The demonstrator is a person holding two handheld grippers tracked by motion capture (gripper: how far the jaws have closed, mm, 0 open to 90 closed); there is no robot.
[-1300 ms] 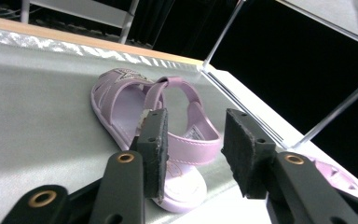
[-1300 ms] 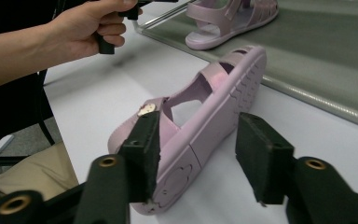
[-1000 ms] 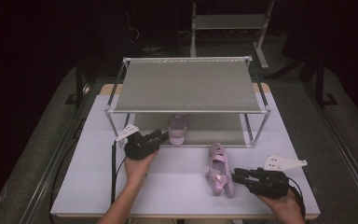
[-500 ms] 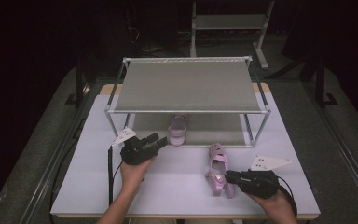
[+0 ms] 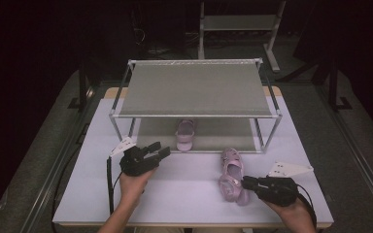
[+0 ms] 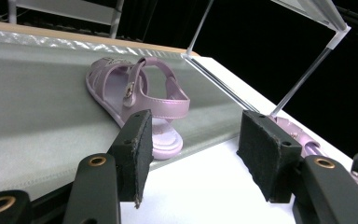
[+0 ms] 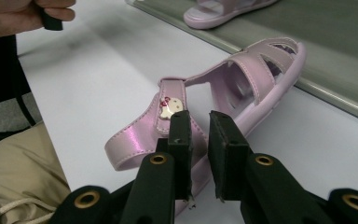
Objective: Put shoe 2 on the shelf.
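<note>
One pink sandal (image 5: pixel 185 133) (image 6: pixel 135 93) stands on the lower shelf of the metal rack (image 5: pixel 194 87), its heel at the shelf's front edge. My left gripper (image 5: pixel 160 149) (image 6: pixel 191 135) hovers just in front of it. Its jaws have just been opening and stand wide with nothing between them. The second pink sandal (image 5: pixel 232 170) (image 7: pixel 261 70) lies on the white table (image 5: pixel 184 194) in front of the rack. My right gripper (image 5: pixel 245 183) (image 7: pixel 200 126) reaches it from the right. Its jaws have just been closing and pinch the sandal's side rim near the heel strap.
The rack's front legs (image 5: pixel 269 136) stand on the table to either side of the shelf opening. The upper shelf overhangs the lower one. A person's forearm (image 5: pixel 126 213) comes in from the near edge, and a trouser leg (image 7: pixel 18 186) is below the table.
My left gripper has drawn back a little from the shelf sandal, with its jaws spread wider. The right gripper stays at the table sandal, jaws narrower.
</note>
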